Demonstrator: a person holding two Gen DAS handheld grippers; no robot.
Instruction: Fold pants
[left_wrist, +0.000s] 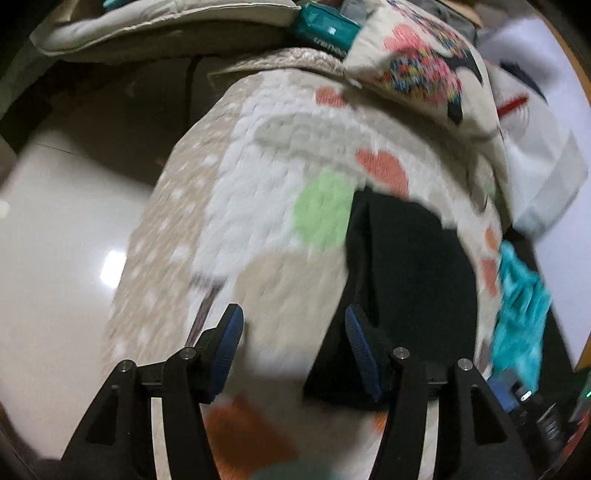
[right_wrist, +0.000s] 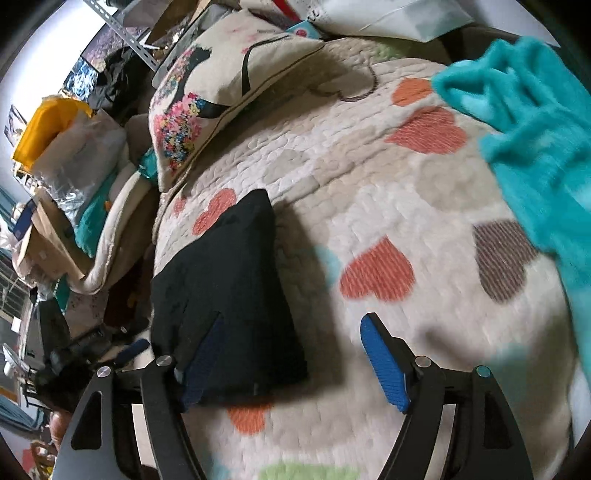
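Note:
The black pants (right_wrist: 229, 295) lie folded into a compact bundle on a cream quilt with coloured hearts (right_wrist: 369, 184). In the left wrist view the pants (left_wrist: 406, 277) sit right of centre, blurred. My left gripper (left_wrist: 293, 328) is open above the quilt (left_wrist: 277, 184), its right finger at the pants' left edge. My right gripper (right_wrist: 291, 339) is open and empty; its left finger overlaps the pants' near edge, its right finger stands over bare quilt.
A teal fuzzy cloth (right_wrist: 535, 147) lies on the quilt's right side, also in the left wrist view (left_wrist: 521, 302). A printed cushion (right_wrist: 221, 92) lies at the quilt's far end. Boxes and bags (right_wrist: 66, 147) crowd the left. Shiny floor (left_wrist: 66, 240) lies beside the bed.

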